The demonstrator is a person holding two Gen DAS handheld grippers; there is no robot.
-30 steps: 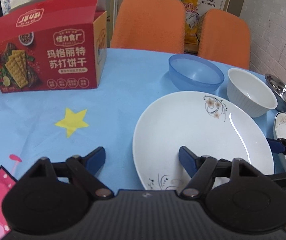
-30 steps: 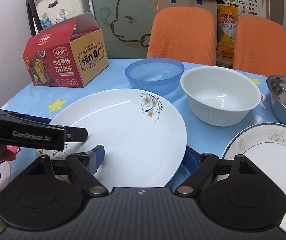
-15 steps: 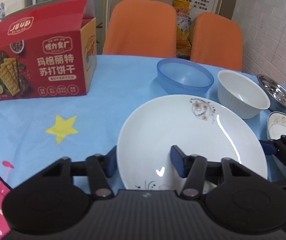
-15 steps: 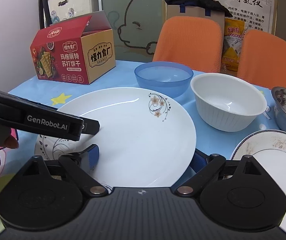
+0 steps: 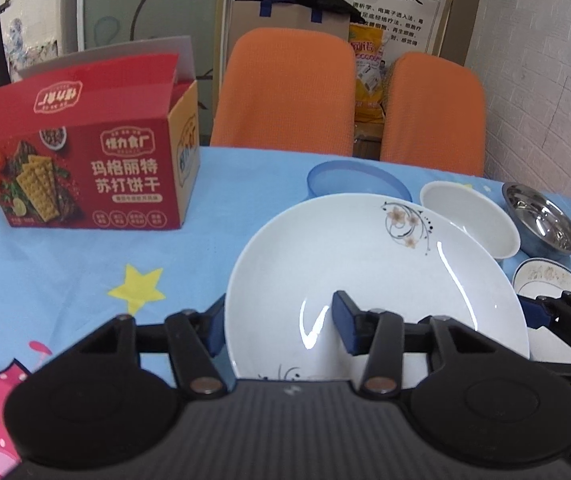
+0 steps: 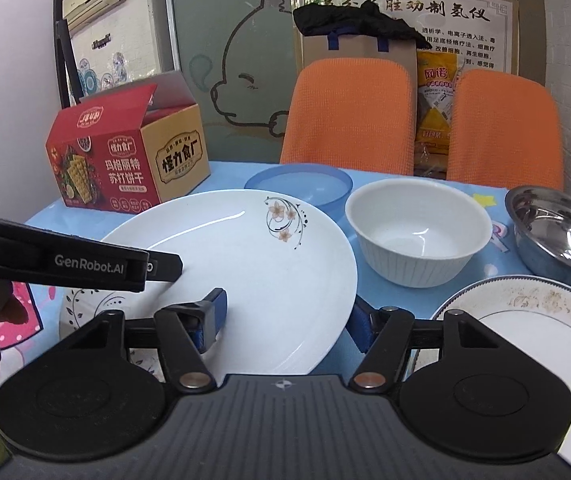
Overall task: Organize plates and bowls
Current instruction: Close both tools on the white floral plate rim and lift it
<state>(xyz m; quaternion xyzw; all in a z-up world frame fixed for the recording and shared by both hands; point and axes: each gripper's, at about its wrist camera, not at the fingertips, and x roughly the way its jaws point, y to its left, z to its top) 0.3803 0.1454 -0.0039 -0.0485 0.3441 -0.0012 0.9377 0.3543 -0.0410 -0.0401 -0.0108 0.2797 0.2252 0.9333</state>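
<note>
Left gripper (image 6: 165, 268) marked "GenRobot.AI"; box (image 5: 89, 176) reads 苏打饼干

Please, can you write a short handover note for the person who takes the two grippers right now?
Left gripper: jaws have just been closing, now shut on the left rim of the flowered plate.
Right gripper: straddles the same plate's right rim; grip unclear.
Blue bowl, white bowl, steel bowl and stained plate sit apart, behind and to the right.
Done: nothing stacked yet. Left: stack the plates, nest the bowls.
</note>
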